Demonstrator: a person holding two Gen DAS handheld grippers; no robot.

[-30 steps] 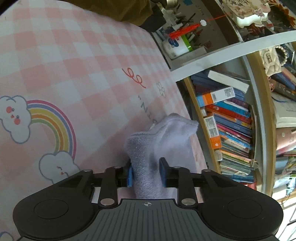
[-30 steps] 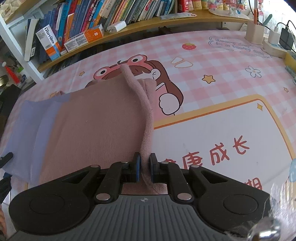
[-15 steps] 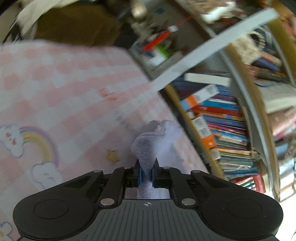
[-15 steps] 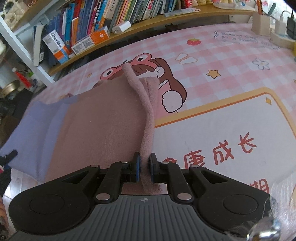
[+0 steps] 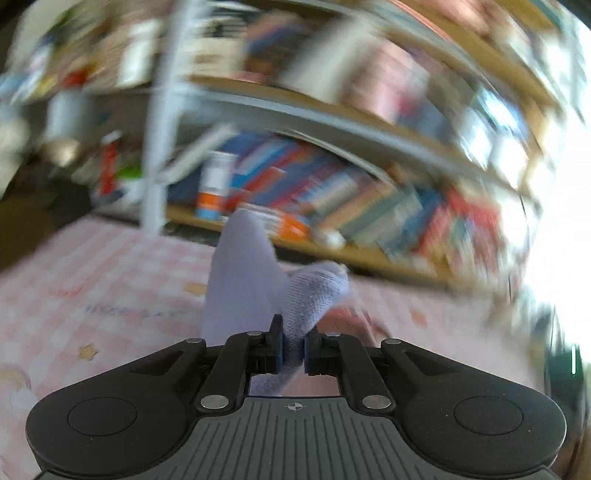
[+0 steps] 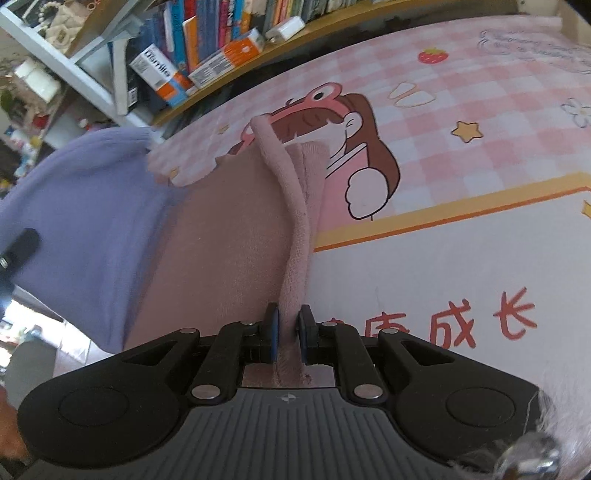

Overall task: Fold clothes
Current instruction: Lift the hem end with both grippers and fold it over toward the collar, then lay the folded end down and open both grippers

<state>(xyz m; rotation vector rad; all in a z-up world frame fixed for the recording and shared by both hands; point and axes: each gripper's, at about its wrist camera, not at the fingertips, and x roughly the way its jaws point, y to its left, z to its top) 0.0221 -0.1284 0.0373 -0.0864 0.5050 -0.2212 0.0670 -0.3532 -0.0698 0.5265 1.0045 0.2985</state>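
Here, the left gripper (image 5: 291,345) pinches the garment's lilac end (image 5: 310,295), lifted off the checked mat (image 5: 110,280); the right gripper (image 6: 286,332) pinches its pink edge (image 6: 291,236). Blurred bookshelves (image 5: 332,192) behind; cloth hides the mat's left part.

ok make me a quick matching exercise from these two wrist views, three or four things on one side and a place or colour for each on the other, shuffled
Things:
1. left gripper
2. right gripper
3. strawberry print
4. books

Matches:
a. on the pink checked mat
b. shut on the lavender part of the garment
c. on the wooden shelf
d. shut on the dusty pink edge

Pairs: 1-b, 2-d, 3-a, 4-c
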